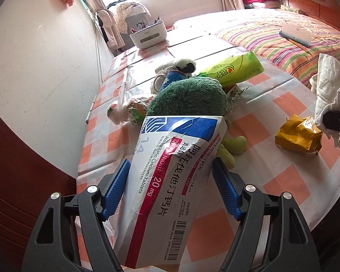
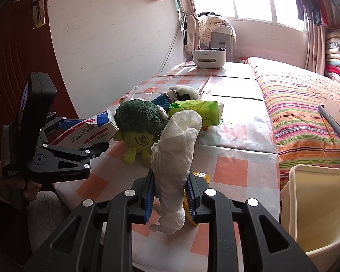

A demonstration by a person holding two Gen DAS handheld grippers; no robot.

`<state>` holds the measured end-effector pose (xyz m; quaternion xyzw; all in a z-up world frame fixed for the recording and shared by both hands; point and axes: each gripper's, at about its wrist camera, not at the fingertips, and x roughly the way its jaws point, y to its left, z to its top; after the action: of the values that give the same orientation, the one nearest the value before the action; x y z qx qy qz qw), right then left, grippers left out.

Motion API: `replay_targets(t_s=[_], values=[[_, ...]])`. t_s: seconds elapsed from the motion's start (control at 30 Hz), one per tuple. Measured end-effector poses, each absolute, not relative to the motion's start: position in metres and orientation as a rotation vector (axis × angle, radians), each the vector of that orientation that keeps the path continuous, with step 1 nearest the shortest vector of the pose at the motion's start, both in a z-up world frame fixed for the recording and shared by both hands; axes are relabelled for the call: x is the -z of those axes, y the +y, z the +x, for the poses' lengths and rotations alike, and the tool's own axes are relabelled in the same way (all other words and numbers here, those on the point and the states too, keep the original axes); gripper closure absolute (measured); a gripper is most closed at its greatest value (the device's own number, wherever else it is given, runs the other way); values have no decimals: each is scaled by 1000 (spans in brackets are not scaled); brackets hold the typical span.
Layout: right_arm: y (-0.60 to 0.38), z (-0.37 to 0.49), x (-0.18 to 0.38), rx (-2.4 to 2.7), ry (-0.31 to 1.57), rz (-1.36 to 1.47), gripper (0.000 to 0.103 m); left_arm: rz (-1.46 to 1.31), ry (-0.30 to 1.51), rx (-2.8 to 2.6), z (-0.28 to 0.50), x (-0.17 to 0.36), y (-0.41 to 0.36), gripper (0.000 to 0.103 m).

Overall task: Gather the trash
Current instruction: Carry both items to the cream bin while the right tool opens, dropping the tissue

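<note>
Bin [image 2: 315,206] past table edge [image 2: 260,154], right tongs [image 2: 170,195] gripping tissue [image 2: 176,145]

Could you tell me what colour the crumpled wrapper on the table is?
Golden yellow wrapper, clearest in the left wrist view.

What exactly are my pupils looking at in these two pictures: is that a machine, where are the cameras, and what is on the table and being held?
There is no robot here. A person holds a hand tool with two clamping fingers in each hand, and each tool carries a wide-angle camera looking forward along its fingers.

In the left tool's view, the left gripper clamps a crumpled medicine box. In the right tool's view, the right gripper pinches a crumpled white tissue, and you can see the other tool held at the left.

On the checked tablecloth lie a broccoli plush toy, a green tissue pack and a crumpled yellow wrapper. A cream bin stands at the lower right.
</note>
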<state>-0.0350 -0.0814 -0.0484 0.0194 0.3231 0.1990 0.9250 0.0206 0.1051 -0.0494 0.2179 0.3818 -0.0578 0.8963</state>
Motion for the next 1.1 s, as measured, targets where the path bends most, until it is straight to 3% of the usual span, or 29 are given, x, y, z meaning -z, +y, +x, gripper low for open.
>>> replay_targets(t_s=[0.6,1.1], values=[[-151,-40,45,-251,608,128,80,384,738,182,13,31,51,31],[-256,-46,57,68,579,254,80,281,678,371,3,18,-46,30]])
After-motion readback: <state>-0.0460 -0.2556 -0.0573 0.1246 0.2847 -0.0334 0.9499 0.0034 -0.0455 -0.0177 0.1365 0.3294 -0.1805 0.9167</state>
